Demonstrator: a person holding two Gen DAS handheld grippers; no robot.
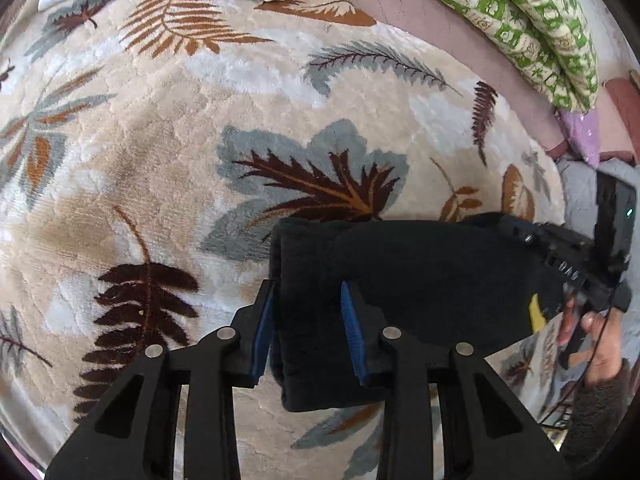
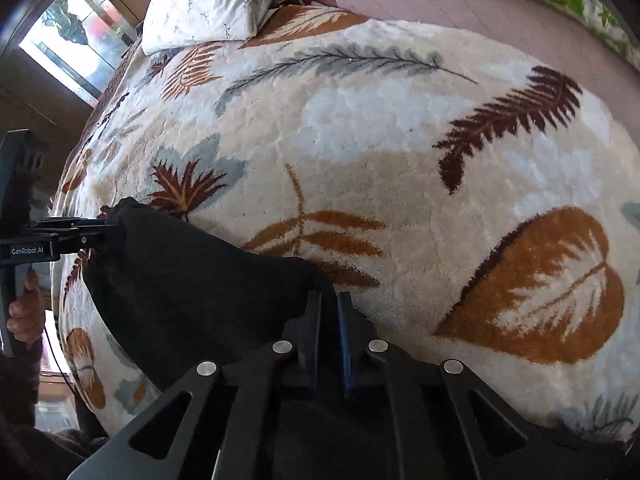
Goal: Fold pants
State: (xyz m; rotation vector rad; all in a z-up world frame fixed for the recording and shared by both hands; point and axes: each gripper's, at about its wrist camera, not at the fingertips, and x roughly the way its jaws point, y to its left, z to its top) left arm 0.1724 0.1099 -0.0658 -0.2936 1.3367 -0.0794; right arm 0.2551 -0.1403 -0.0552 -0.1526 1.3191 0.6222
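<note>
The black pants [image 1: 400, 288] lie folded into a thick band on the leaf-patterned blanket [image 1: 160, 152]. My left gripper [image 1: 308, 292] has its blue pads on either side of the band's left end, jaws apart around the thick fabric. My right gripper [image 2: 329, 300] is shut on the other end of the pants [image 2: 192, 280], its jaws nearly together. In the left wrist view the right gripper [image 1: 516, 232] sits at the band's right end. In the right wrist view the left gripper [image 2: 114, 230] holds the far end, lifted slightly.
A white pillow [image 2: 208, 0] lies at the head of the bed. A green patterned quilt [image 1: 532, 16] lies along the far edge on pink bedding [image 1: 432, 12]. A window [image 2: 76, 36] is at the far left.
</note>
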